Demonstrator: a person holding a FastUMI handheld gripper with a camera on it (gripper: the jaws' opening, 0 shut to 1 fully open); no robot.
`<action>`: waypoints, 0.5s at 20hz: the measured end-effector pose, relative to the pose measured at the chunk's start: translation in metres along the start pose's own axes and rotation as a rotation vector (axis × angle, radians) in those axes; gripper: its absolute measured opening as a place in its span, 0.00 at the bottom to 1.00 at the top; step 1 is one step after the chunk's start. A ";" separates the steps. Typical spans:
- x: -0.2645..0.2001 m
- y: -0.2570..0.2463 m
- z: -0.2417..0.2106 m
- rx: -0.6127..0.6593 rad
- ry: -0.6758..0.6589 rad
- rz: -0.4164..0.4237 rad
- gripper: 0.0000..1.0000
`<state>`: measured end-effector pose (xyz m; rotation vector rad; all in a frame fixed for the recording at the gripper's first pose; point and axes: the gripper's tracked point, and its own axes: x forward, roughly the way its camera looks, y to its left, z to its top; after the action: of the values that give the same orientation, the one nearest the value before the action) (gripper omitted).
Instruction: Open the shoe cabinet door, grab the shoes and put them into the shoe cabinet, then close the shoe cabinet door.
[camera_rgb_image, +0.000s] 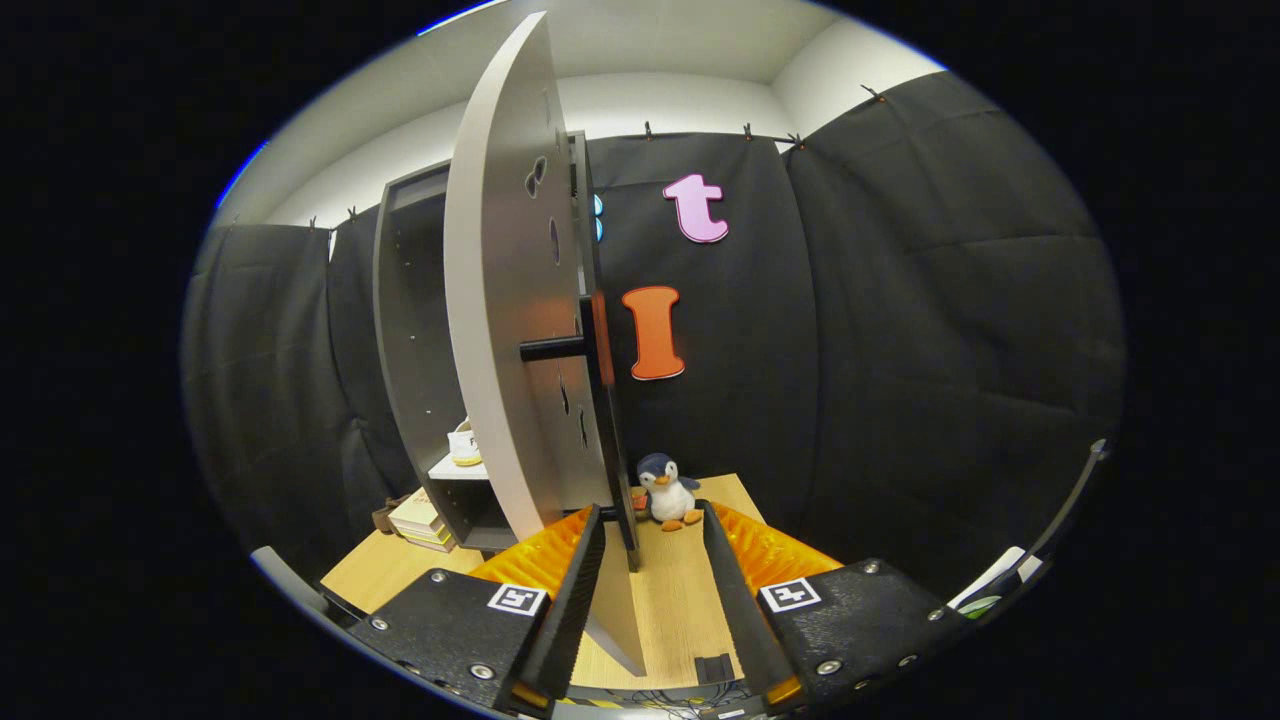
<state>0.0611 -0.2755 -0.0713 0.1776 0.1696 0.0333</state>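
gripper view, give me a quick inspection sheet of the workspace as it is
surface: light wooden table, bare ahead of the fingers.
job's things: cabinet door swung open, edge-on, its lower edge between the fingers; shoe on a shelf inside the shoe cabinet.
clutter: toy penguin just beyond the fingers; stacked books beside the cabinet.
grippers: gripper open, not pressing the door.
cables: wires at the table's near edge.
surroundings: black cloth wall.

Cabinet door (500, 330): smooth matt laminate board. Table (680, 590): pale wood grain, matt. Penguin toy (668, 492): soft plush. Booth wall (900, 350): matt cloth.
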 end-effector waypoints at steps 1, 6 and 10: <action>0.000 0.001 0.000 0.004 0.002 0.004 0.64; -0.003 0.034 -0.004 0.003 0.004 0.054 0.64; 0.002 0.086 -0.006 -0.013 0.007 0.165 0.64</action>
<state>0.0601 -0.1901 -0.0621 0.1785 0.1608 0.1992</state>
